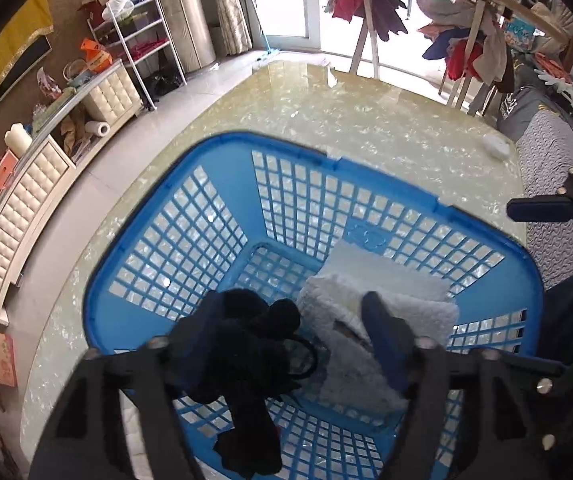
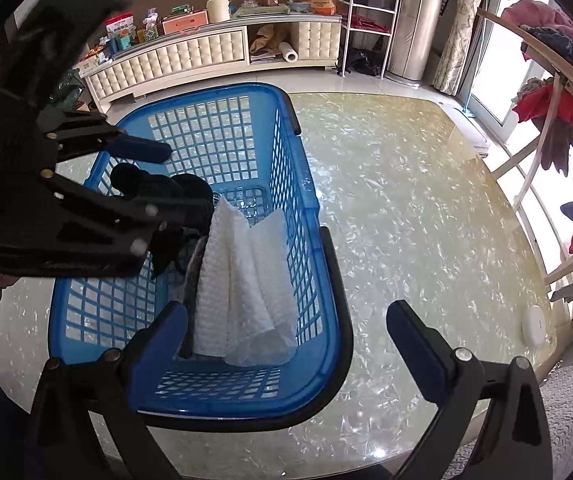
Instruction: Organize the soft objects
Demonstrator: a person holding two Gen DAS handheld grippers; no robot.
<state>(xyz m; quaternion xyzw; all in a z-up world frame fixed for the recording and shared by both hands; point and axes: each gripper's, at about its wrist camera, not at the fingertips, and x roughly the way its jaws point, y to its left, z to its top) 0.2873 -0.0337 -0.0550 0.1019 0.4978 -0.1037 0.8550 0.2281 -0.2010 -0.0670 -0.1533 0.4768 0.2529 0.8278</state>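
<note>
White towel (image 2: 242, 280) and dark garment (image 1: 242, 364) inside blue lattice basket (image 2: 318, 240).

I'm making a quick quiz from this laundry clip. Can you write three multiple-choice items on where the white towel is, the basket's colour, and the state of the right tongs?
1. Where is the white towel?
A. Inside the basket
B. On the bare table
C. On the clothes rack

2. What colour is the basket?
A. Red
B. Blue
C. Green

3. How are the right tongs?
A. Shut on the towel
B. Shut on the basket rim
C. Open, holding nothing

Answers:
1 A, the towel lies within the lattice walls.
2 B, its rim and walls are blue.
3 C, the two fingers stand wide apart with nothing held between them.
</note>
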